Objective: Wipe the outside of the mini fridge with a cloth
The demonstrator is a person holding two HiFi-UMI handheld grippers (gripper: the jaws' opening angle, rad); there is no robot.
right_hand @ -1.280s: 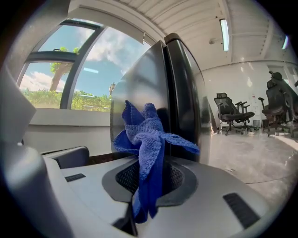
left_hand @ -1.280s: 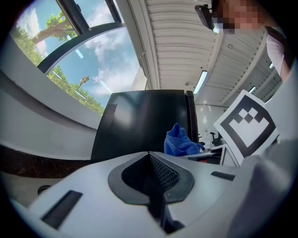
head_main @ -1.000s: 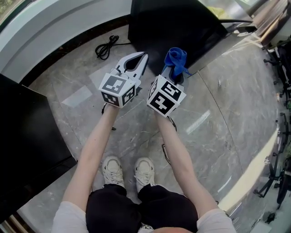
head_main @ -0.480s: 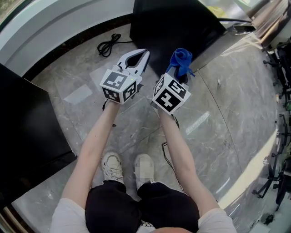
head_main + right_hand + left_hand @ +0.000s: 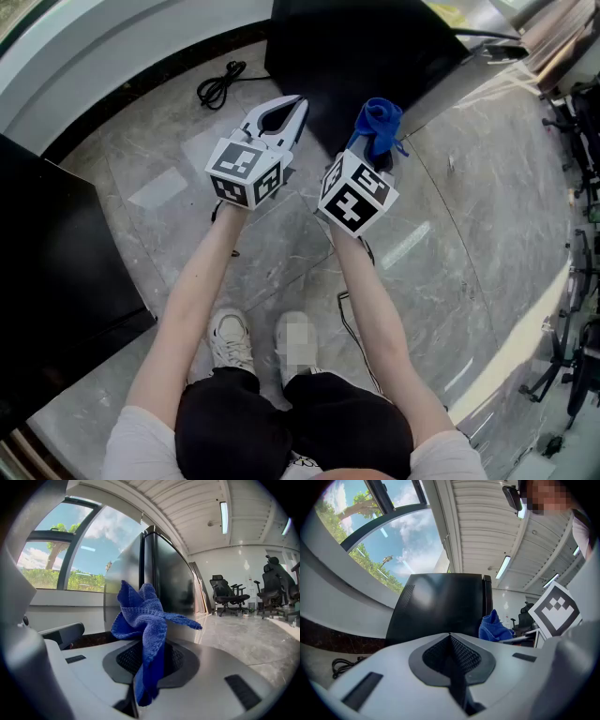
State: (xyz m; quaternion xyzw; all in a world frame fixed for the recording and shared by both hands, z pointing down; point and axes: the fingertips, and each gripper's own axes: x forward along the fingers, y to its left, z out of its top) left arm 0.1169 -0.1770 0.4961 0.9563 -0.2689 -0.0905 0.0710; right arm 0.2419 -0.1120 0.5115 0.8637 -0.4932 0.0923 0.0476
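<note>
Fridge (image 5: 366,47), black and boxy, stands on the marble floor (image 5: 469,244) close to the curved wall under the window. A person faces it with both arms stretched forward. The right gripper (image 5: 373,150) has its jaws clamped on a blue cloth (image 5: 378,127). The cloth bunches up above the jaws in loose folds, and one end hangs down between them. From the right gripper view the cloth sits just in front of the fridge's glossy side; whether it touches the panel cannot be told. The left gripper (image 5: 296,101) is held beside the right one. Its jaws are pressed together with nothing between them, and they point at the fridge's near face, close to it. A coiled black cable (image 5: 220,89) lies on the floor to the left of the fridge, near the wall. Office chairs (image 5: 225,595) stand far off across the floor.
</note>
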